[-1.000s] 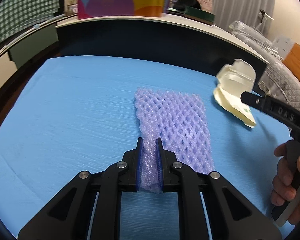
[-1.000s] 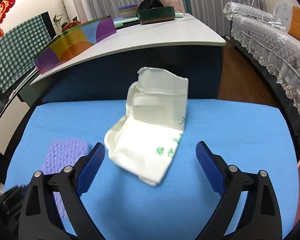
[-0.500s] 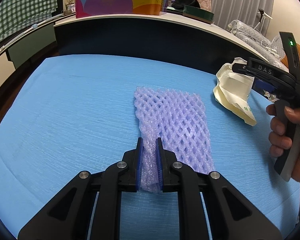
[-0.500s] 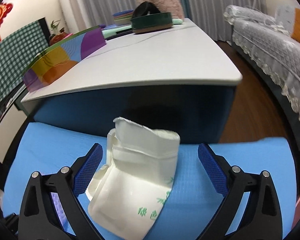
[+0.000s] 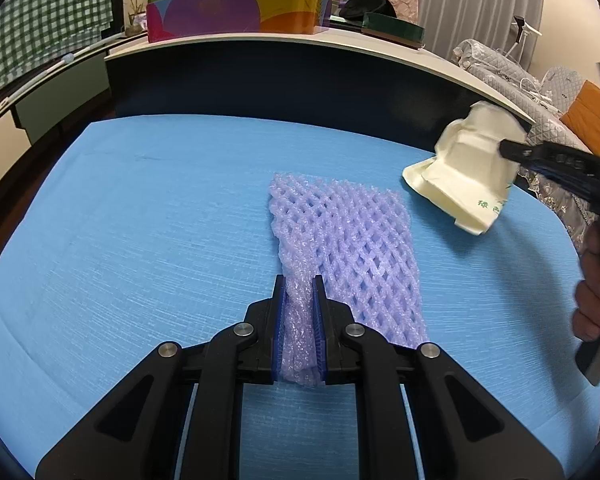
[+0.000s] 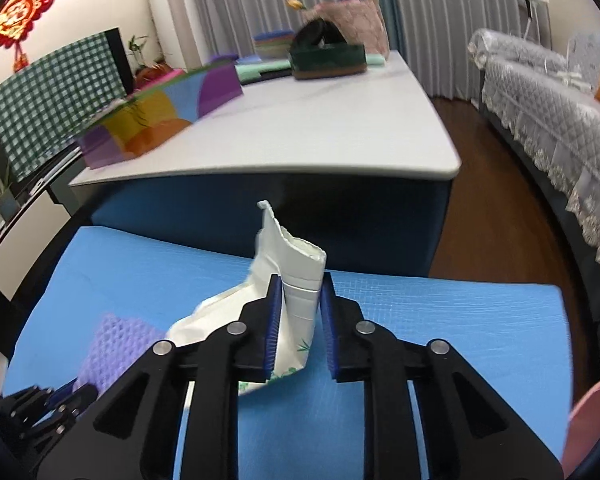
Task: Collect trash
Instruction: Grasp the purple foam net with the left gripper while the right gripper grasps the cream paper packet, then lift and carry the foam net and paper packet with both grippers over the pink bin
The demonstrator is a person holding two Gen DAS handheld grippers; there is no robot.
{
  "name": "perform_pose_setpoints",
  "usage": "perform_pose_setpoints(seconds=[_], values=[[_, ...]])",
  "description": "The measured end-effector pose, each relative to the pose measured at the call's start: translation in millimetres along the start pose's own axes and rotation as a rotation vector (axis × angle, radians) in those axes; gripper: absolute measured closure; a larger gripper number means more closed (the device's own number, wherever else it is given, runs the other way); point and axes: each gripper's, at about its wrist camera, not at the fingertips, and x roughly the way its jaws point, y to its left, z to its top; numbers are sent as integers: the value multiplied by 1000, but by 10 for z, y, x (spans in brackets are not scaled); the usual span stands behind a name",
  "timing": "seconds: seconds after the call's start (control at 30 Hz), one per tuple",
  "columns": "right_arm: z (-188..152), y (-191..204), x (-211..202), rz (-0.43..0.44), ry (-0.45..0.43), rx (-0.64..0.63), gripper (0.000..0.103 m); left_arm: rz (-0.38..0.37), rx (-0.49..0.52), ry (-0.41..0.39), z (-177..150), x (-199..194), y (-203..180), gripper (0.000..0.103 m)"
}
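- The pale purple foam fruit-net sleeve [image 5: 342,236] lies flat on the blue textured mat [image 5: 140,220], left of the cream wrapper and well apart from it. It looks feather-light, soft and springy; I'd judge it squashes under any grip and won't slip from the ribbed pads.
- The left gripper [image 5: 299,330] is clamped on the net's near left edge, bunching the foam between its blue pads. An edge is a fair hold, though the rest will likely dangle once lifted.
- Right of the net, the crumpled cream paper wrapper with green print [image 6: 296,300] stands up off the mat. It seems light, creased and thin, so it may tear or fold.
- The right gripper [image 6: 299,320] is closing on the wrapper's upright folded neck, the stiffest part to pinch.
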Motion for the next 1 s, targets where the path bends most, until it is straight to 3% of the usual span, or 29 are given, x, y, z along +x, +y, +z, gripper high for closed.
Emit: perform_pose_setpoints(seconds=[0.33, 0.77, 1.0], values=[[-114, 122, -895, -72, -79, -57, 86, -64, 46, -59, -29, -319, -203, 91], [-444, 116, -1733, -201, -105, -67, 86, -122, 96, -124, -63, -748, -373, 91], [-443, 117, -2178, -229, -138, -100, 86, -163, 134, -161, -75, -966, -516, 91]])
